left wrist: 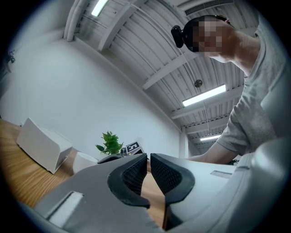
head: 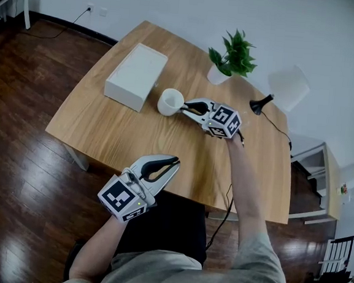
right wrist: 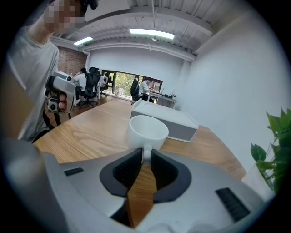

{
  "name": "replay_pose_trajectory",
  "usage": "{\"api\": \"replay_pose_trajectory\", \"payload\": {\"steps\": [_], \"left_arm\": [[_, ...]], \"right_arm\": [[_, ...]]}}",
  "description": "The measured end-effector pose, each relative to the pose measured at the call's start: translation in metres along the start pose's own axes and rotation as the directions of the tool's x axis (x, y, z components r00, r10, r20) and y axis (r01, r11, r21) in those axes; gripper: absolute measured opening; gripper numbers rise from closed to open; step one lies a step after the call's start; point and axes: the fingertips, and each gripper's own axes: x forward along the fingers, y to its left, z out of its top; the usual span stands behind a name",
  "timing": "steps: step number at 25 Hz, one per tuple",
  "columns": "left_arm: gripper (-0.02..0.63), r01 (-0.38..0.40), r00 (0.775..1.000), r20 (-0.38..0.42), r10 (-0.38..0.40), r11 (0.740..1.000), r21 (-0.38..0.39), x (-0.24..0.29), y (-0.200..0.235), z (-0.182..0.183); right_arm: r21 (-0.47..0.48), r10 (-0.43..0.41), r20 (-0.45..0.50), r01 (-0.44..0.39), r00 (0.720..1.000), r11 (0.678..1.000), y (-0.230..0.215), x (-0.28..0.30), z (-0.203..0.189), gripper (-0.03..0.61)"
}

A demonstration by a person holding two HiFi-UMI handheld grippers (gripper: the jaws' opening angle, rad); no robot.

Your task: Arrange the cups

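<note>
One white cup [head: 170, 101] stands upright on the wooden table [head: 122, 133], just right of a white box. My right gripper [head: 183, 107] reaches it from the right, and in the right gripper view the cup [right wrist: 147, 132] has its handle pinched between the two pads of this gripper [right wrist: 146, 157]. My left gripper [head: 174, 162] is held above the table's near edge, well clear of the cup, with its jaws together on nothing. In the left gripper view the pads of the left gripper [left wrist: 148, 159] almost touch, and the cup [left wrist: 84, 161] shows small beyond them.
A white rectangular box [head: 136, 76] lies at the table's left rear. A potted green plant [head: 233, 56] stands at the back edge, and a desk lamp [head: 286, 89] with a black base is at the back right. Dark wooden floor surrounds the table.
</note>
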Motion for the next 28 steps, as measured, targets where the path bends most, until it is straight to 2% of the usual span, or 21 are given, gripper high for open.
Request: {"api": "replay_pose_trajectory", "payload": {"steps": [4, 9, 13, 18, 22, 28], "left_arm": [[0.015, -0.006, 1.0, 0.006, 0.006, 1.0, -0.001, -0.001, 0.003, 0.001], [0.015, -0.013, 1.0, 0.016, 0.013, 1.0, -0.014, -0.002, 0.005, 0.003], [0.015, -0.013, 1.0, 0.024, 0.013, 1.0, -0.022, -0.003, 0.005, 0.004], [0.015, -0.036, 0.999, 0.016, 0.036, 0.999, -0.036, -0.006, 0.012, 0.003], [0.015, -0.058, 0.998, 0.002, 0.058, 0.998, -0.024, -0.004, 0.015, -0.001], [0.015, -0.063, 0.998, -0.015, 0.063, 0.998, -0.027, -0.006, 0.017, -0.005]], "right_arm": [[0.136, -0.002, 0.046, -0.005, 0.999, 0.991, 0.005, 0.0, 0.008, 0.066], [0.302, -0.09, 0.133, 0.046, 0.987, 0.952, 0.005, -0.002, 0.013, 0.064], [0.385, -0.174, 0.197, 0.087, 0.965, 0.919, -0.013, -0.016, 0.022, 0.064], [0.414, -0.261, 0.229, 0.149, 0.938, 0.898, -0.065, -0.026, 0.06, 0.064], [0.391, -0.237, 0.161, 0.159, 0.958, 0.906, -0.103, 0.012, 0.092, 0.064], [0.405, -0.182, 0.115, 0.121, 0.977, 0.906, -0.123, 0.07, 0.12, 0.064]]}}
